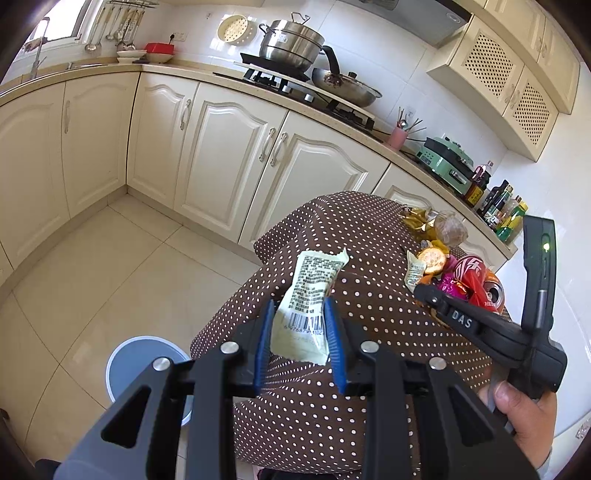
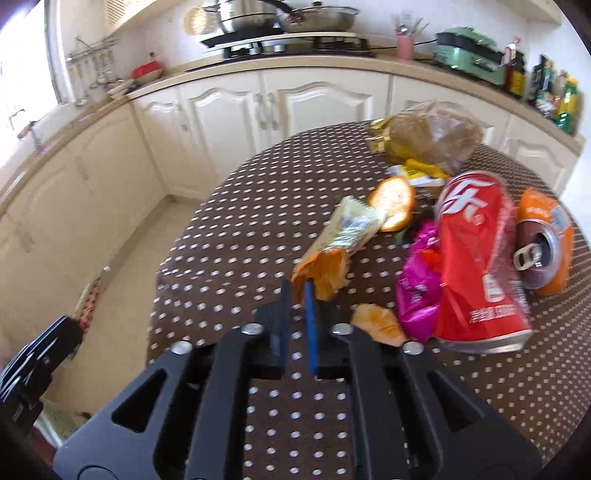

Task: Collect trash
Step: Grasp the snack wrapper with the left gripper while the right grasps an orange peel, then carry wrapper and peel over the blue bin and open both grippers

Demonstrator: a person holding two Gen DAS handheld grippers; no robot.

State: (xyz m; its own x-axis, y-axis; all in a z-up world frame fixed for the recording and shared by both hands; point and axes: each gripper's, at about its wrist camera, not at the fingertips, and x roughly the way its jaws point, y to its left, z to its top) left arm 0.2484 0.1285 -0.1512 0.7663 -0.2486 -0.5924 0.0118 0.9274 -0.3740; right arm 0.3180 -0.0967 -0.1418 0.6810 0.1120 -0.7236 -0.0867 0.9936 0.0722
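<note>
We're getting bright daylight in both views, coming in from the window (image 1: 62,22) at the upper left; it's blowing out to white in the right wrist view. Wall tiles (image 1: 373,44) are glaring, and the floor (image 1: 122,258) is throwing back soft reflections. Shadows are staying weak. Left wrist view is reading sharp. Right wrist view is smearing with motion blur, worst on the cabinets (image 2: 92,173) at left. Fisheye is bending the counter edges, and dark vignetting is cutting the corners.

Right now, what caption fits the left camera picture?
Left gripper holds a pale wrapper over the dotted tablecloth.
</note>
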